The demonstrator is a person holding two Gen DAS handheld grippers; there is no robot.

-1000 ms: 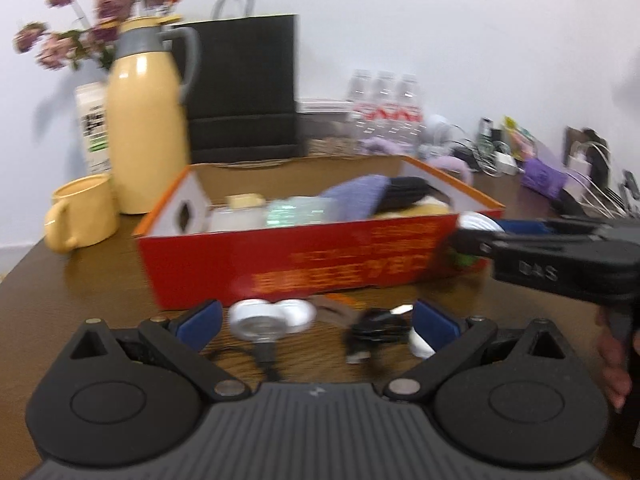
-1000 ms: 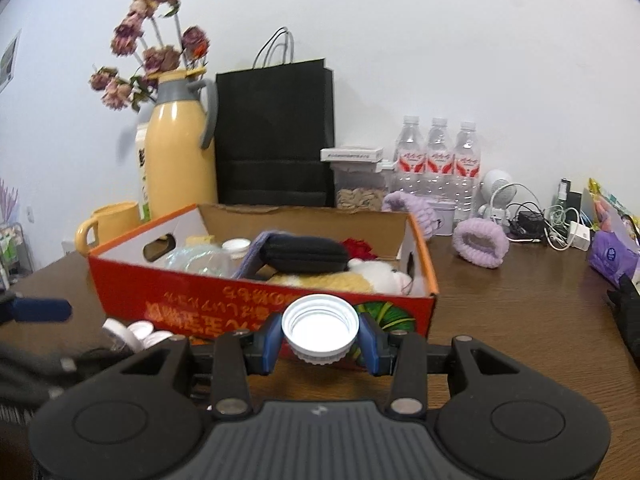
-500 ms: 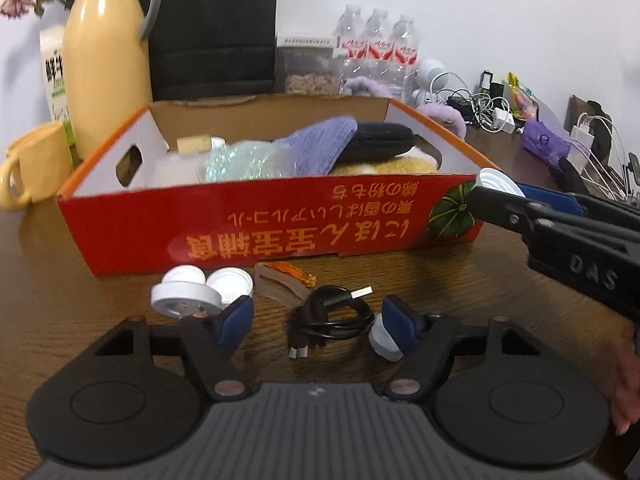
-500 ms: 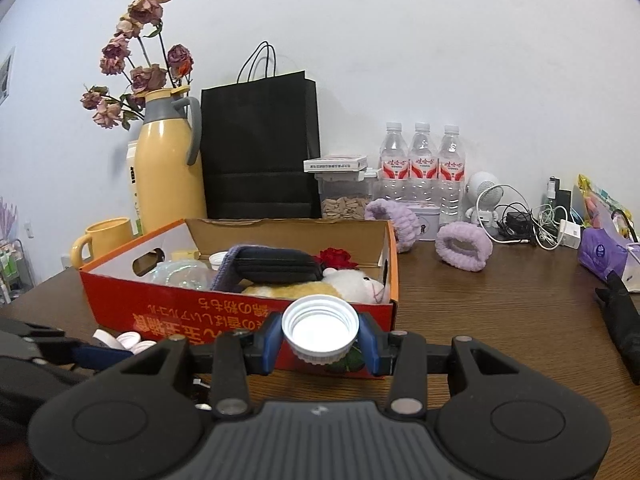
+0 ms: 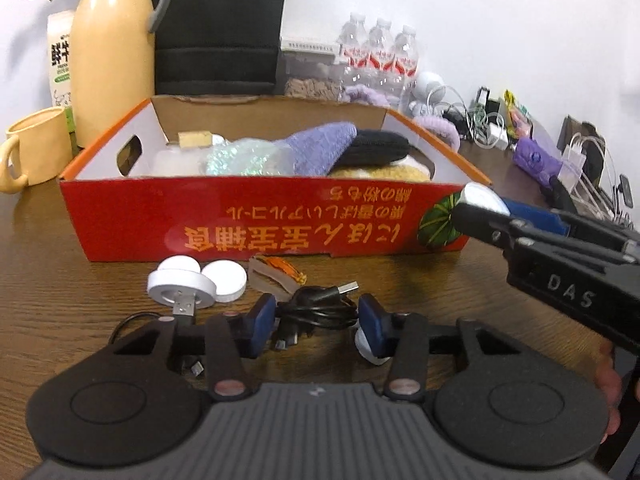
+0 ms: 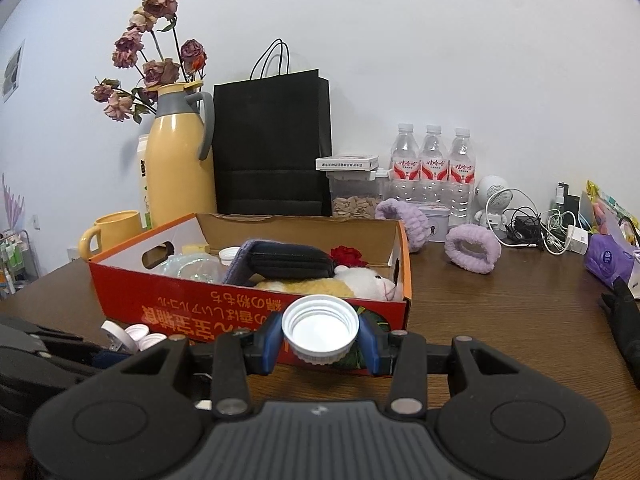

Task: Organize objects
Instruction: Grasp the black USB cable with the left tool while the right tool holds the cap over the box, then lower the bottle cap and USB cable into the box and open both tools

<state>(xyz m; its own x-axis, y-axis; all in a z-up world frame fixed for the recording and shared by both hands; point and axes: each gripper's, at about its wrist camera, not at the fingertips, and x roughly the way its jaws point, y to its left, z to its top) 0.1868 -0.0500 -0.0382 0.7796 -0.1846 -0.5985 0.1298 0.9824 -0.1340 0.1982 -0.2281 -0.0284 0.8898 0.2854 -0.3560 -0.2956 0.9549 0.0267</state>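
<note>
Cluttered wooden worktop (image 5: 72,312), white wall. Coiled black cable (image 5: 316,312) between closing left hand-held gripper (image 5: 317,322) pads, untouched; right hand-held gripper (image 6: 320,336) gripping white cap (image 6: 320,328).

White wall (image 6: 400,40), brown wooden table (image 6: 500,312)

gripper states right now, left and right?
Left gripper: jaws just closing around the coiled black USB cable, not yet pressing.
Right gripper: shut on a white bottle cap.
</note>
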